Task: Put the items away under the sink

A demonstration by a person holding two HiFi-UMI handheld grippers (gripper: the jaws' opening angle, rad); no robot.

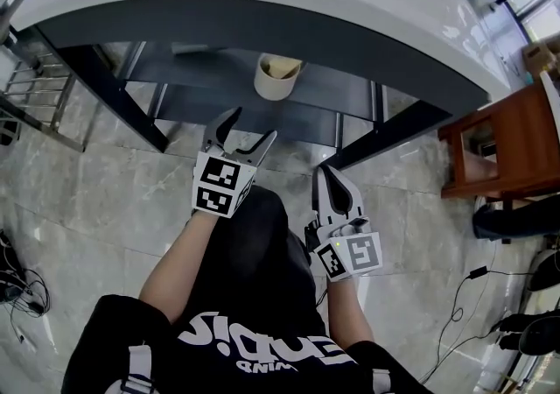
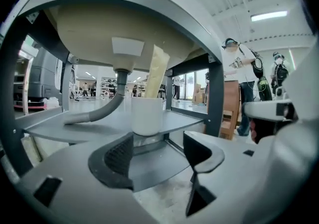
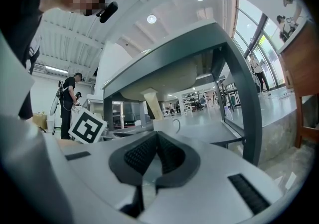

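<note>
Left hand-held gripper [image 1: 254,123] facing cup [image 1: 277,77]

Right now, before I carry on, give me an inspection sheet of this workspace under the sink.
Surface: grey shelf under the basin; a grey drain hose bends down over it.
Job's things: white cup upright on the shelf, with a pale beige item sticking up out of it; what the item is cannot be told.
Clutter: nothing seen on the shelf.
Grippers: left gripper short of the cup, jaws apart, nothing between them; right gripper jaws together, empty.
Cables: loose cables on the floor at right, more at left.
Surroundings: pale stone-look floor, wooden cabinet at right, people standing in the background.
</note>
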